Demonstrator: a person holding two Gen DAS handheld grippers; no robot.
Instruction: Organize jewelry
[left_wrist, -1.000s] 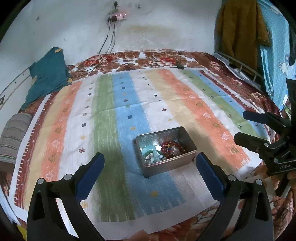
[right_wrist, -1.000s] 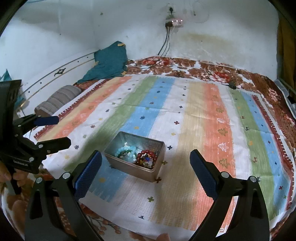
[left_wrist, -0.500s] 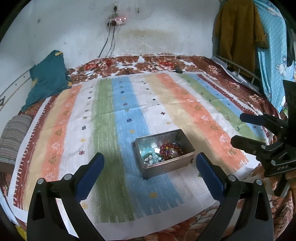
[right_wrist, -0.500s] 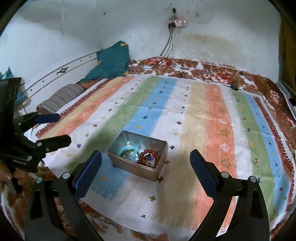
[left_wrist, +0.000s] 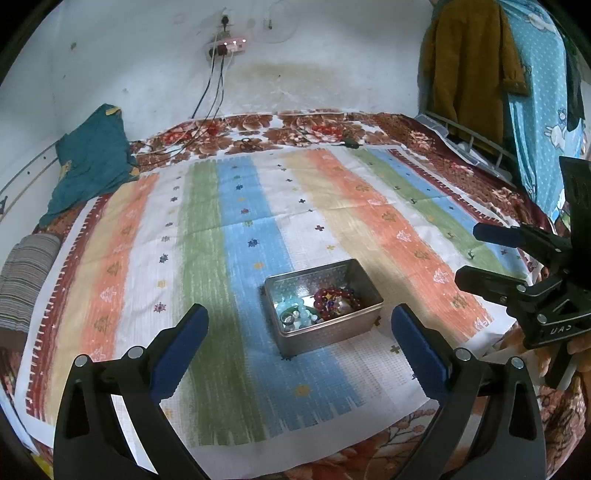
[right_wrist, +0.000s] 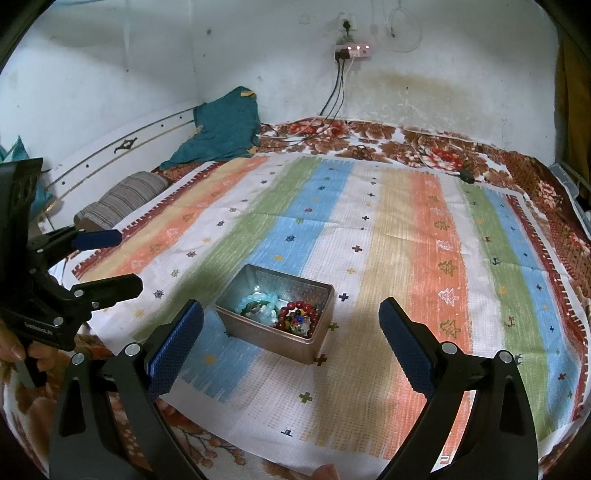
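The left gripper (left_wrist: 300, 345) has its two blue-padded fingers (left_wrist: 179, 349) spread wide apart with nothing between them, and it hangs above the near part of the bed, not touching the cloth. The right gripper (right_wrist: 291, 347) is the same: its fingers (right_wrist: 176, 347) stand far apart, empty, and raised over the near edge. I judge that both are kept wide and high so that the cameras see the whole work area and either tool can come down from above without pushing anything. Between the two, a little farther in, the metal tin (left_wrist: 323, 306) stands upright and without a lid on the blue stripe of the striped cloth (left_wrist: 207, 229). Inside it lie the jewelry pieces: a pale blue bead bracelet (right_wrist: 258, 301) on the left side and a dark red bead bracelet (right_wrist: 301, 317) on the right side, touching each other, with some smaller pieces that are too small to name. No jewelry shows on the cloth outside the tin. So the pieces are already gathered in one container; this fits a tidy-up that is complete, or equally a box of mixed pieces waiting to be sorted out. The cloth probably serves as a flat, clean ground over the flowered bedsheet (left_wrist: 332, 127).
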